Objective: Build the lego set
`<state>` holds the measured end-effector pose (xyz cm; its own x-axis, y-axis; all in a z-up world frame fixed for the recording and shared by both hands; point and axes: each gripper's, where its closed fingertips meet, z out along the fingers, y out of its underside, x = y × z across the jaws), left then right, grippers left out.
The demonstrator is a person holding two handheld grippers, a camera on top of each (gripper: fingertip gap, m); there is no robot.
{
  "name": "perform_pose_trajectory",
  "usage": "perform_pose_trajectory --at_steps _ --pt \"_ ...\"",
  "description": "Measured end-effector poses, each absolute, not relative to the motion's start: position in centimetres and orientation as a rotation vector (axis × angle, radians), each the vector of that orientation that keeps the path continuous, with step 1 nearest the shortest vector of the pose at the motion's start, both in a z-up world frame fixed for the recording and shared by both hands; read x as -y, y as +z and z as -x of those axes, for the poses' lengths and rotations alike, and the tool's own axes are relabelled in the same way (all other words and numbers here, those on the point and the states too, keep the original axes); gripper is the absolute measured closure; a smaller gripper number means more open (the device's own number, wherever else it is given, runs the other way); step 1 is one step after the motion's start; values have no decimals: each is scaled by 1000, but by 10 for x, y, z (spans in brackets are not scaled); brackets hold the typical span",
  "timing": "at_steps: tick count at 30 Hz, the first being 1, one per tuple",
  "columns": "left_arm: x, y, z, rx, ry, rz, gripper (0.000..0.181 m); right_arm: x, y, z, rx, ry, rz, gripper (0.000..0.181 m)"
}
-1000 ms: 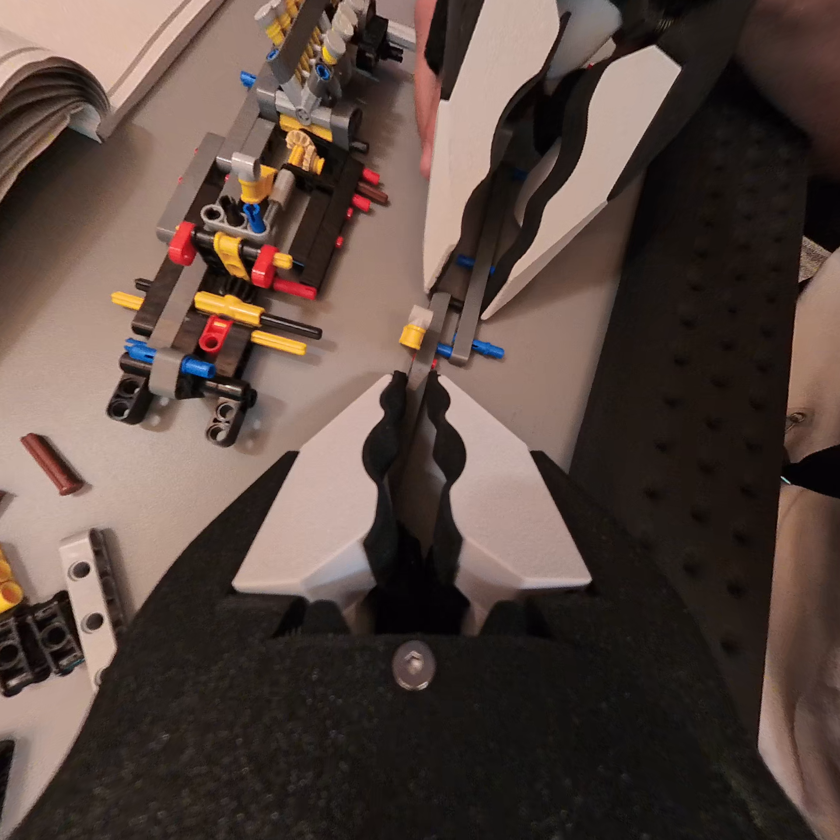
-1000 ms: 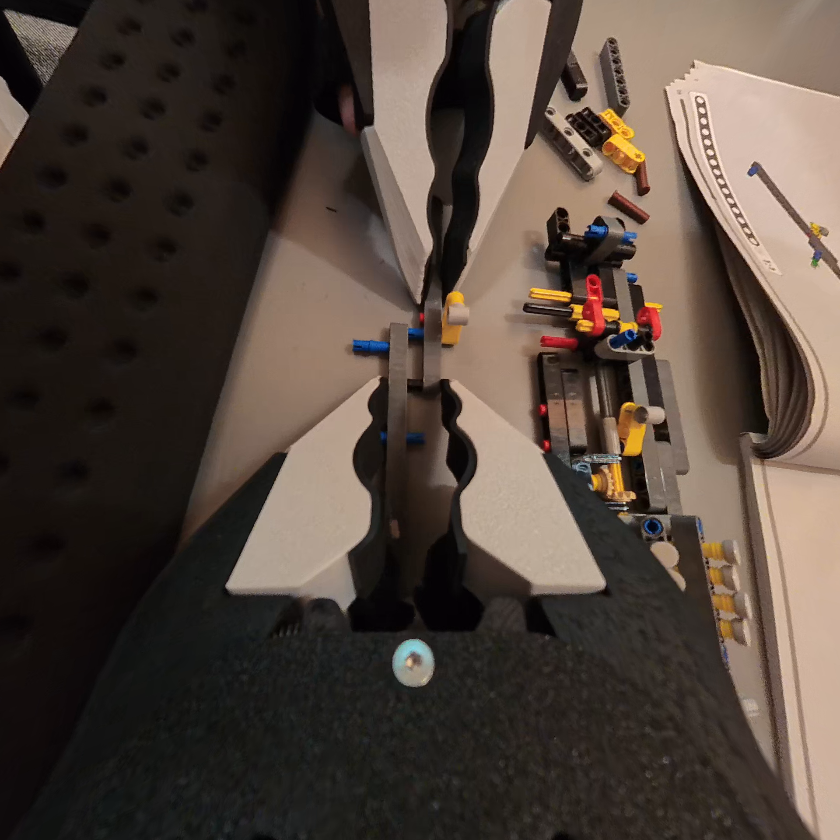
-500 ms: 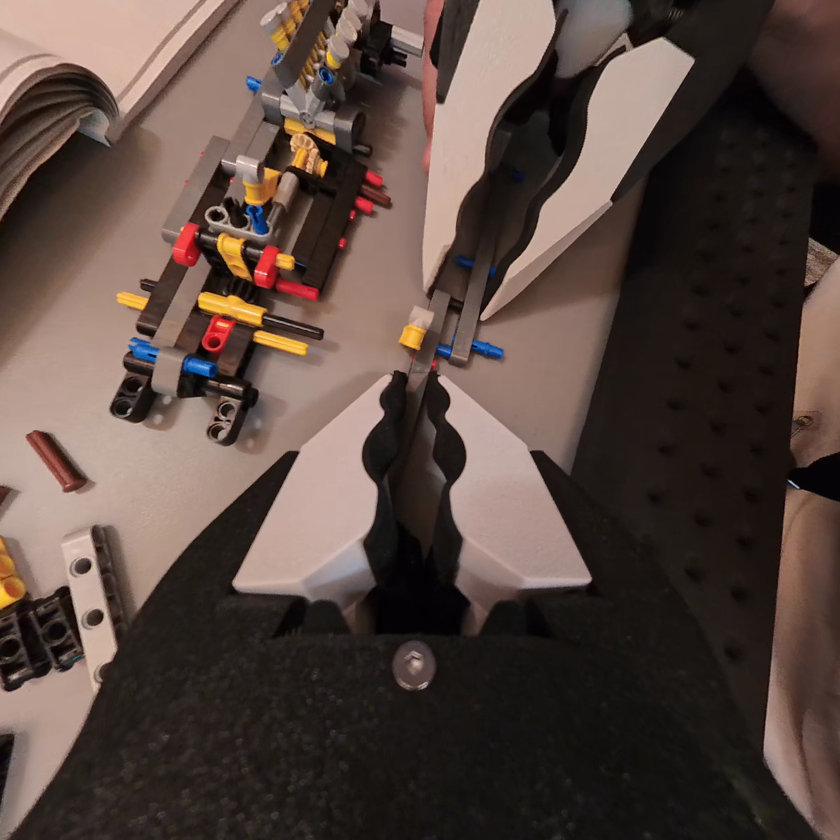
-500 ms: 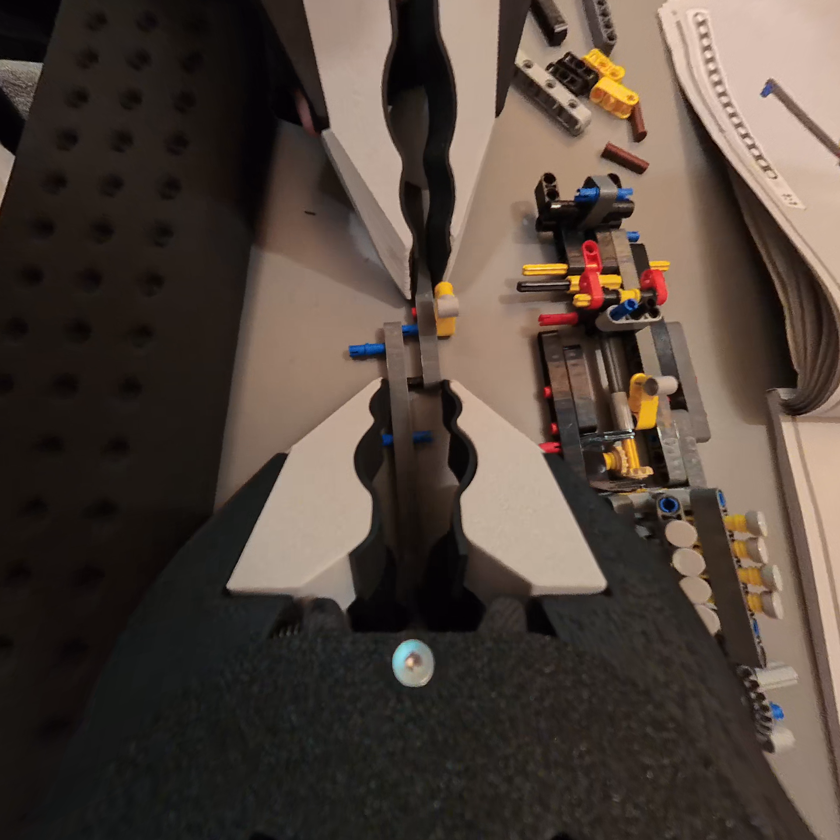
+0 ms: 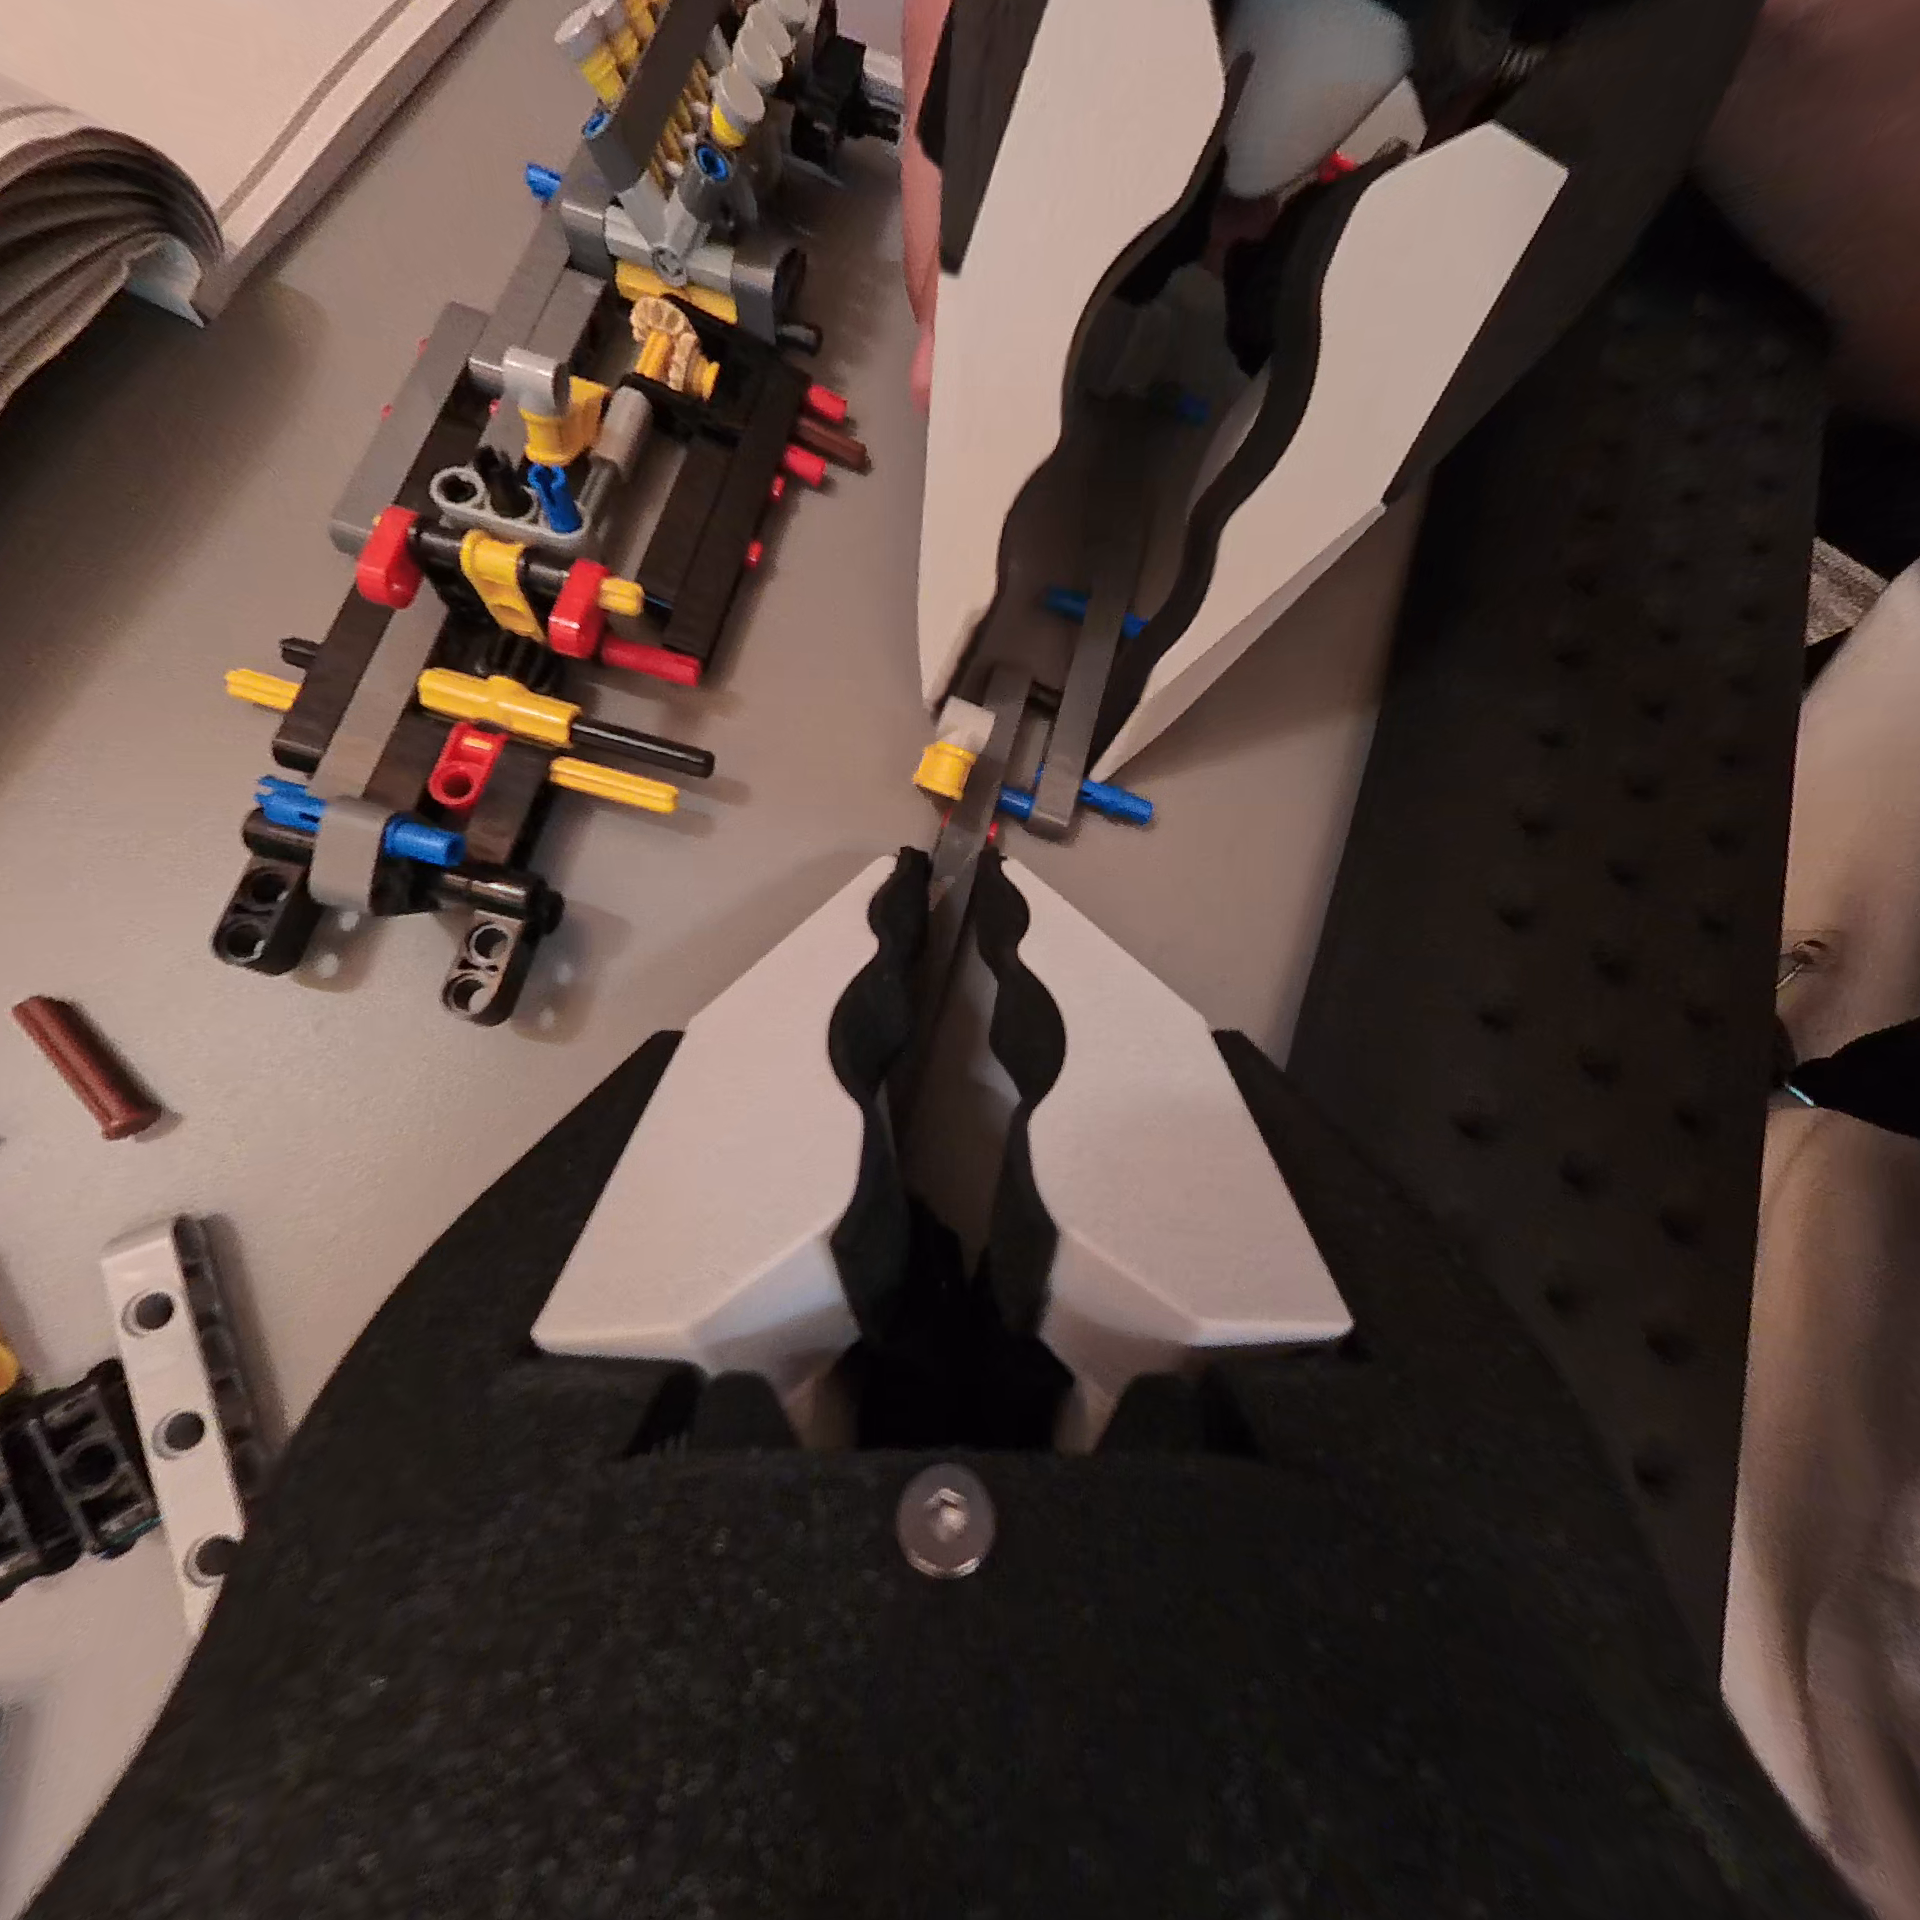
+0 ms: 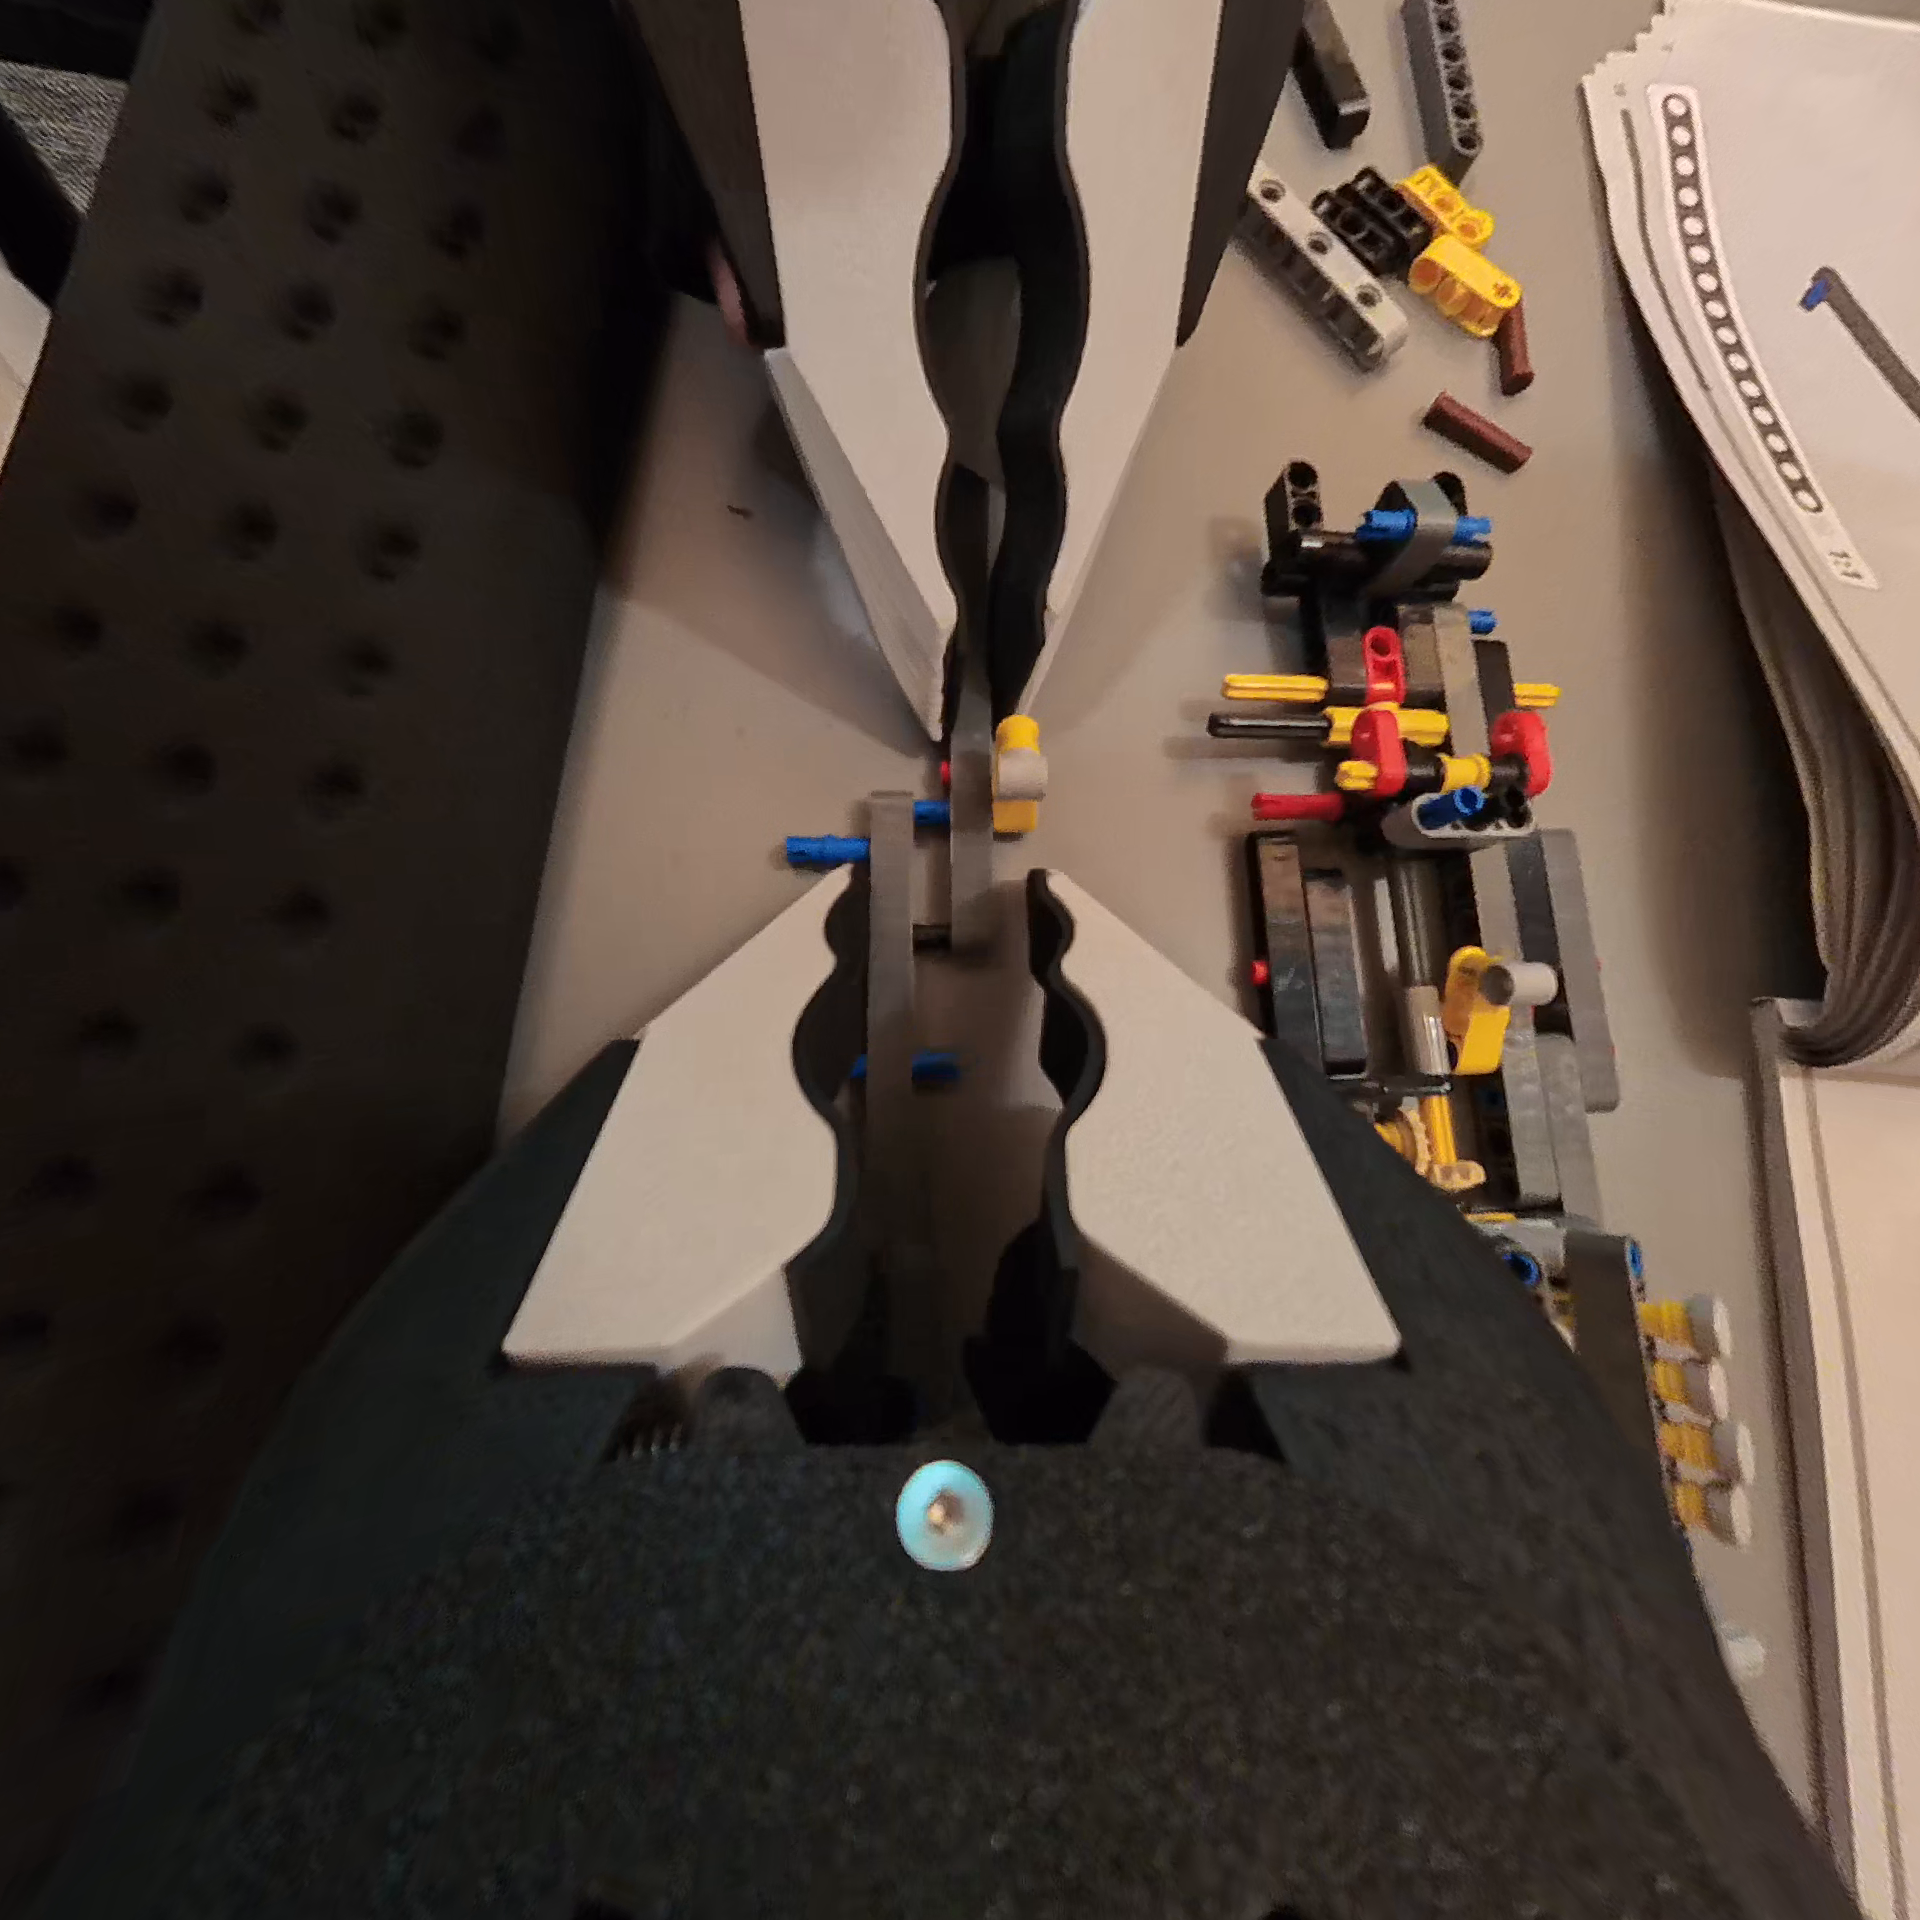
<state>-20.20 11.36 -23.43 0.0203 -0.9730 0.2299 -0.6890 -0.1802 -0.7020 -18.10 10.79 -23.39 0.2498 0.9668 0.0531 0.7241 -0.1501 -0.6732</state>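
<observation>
My left gripper (image 5: 945,868) is shut on a grey beam (image 5: 961,831) that carries a yellow and grey connector (image 5: 943,769). My right gripper (image 6: 951,883) is shut on a second grey beam with blue pins (image 6: 891,935). This beam lies against its left pad, with a gap to the right pad. The grippers face each other tip to tip above the table. The two beams overlap side by side, with blue pins between them (image 5: 1081,707). The part-built model (image 5: 499,644) lies left of the left gripper and shows in the right wrist view (image 6: 1423,831).
An open instruction booklet (image 5: 94,239) (image 6: 1766,312) lies beyond the model. Loose pieces lie on the table: a brown pin (image 5: 88,1070), a white beam (image 5: 166,1382), and black and yellow parts (image 6: 1382,239). A black perforated panel (image 5: 1558,831) (image 6: 260,623) borders the other side. The grippers are tip to tip, or close to it.
The right wrist view has swung, so the model and loose pieces sit lower and fuller in it. The right jaws look slightly wider. Both beams stay held together; the left view barely changes.
</observation>
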Motion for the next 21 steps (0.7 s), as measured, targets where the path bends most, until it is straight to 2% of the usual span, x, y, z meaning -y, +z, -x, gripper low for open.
perform_pose_trajectory --at_steps 2,21 --pt "-114 -234 202 -1692 -969 1908 173 -105 -235 182 1543 574 1954 159" --pt "-113 -232 201 -1687 -1051 1929 173 -105 -235 181 1549 564 1932 159"
